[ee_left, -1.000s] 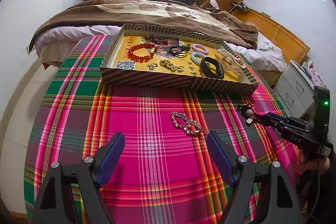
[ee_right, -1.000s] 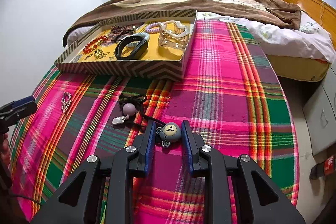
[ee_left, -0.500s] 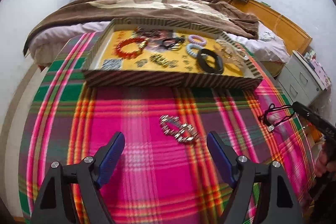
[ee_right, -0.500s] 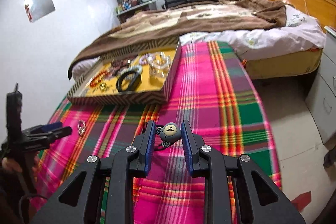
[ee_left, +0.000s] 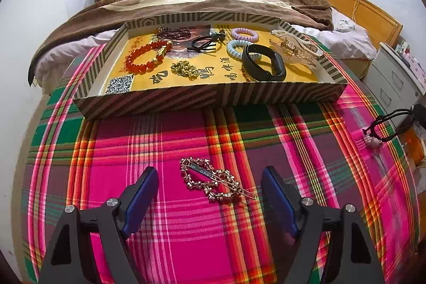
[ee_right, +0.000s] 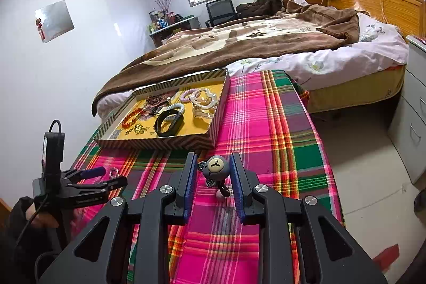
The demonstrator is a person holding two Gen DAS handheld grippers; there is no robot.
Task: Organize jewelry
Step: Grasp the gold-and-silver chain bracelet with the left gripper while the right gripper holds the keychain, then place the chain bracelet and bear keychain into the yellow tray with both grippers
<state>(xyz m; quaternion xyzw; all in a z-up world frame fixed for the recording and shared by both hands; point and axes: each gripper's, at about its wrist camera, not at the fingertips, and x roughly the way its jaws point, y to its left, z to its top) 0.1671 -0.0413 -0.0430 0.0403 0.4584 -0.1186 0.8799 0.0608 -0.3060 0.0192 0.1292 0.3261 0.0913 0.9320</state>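
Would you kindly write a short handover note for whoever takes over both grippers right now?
Left gripper: jaws open, either side of the ornate hair clip, which lies on the plaid cloth, untouched.
Right gripper: jaws shut on the bear charm, lifted off the cloth, its black cord dangling.
Striped tray: already holds the red bead bracelet, black band, coil ties and clear claw clip.
Left to do: put the charm in the tray, then the hair clip.

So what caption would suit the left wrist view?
Open left gripper poised over an ornate hair clip on plaid cloth, jewelry tray beyond.
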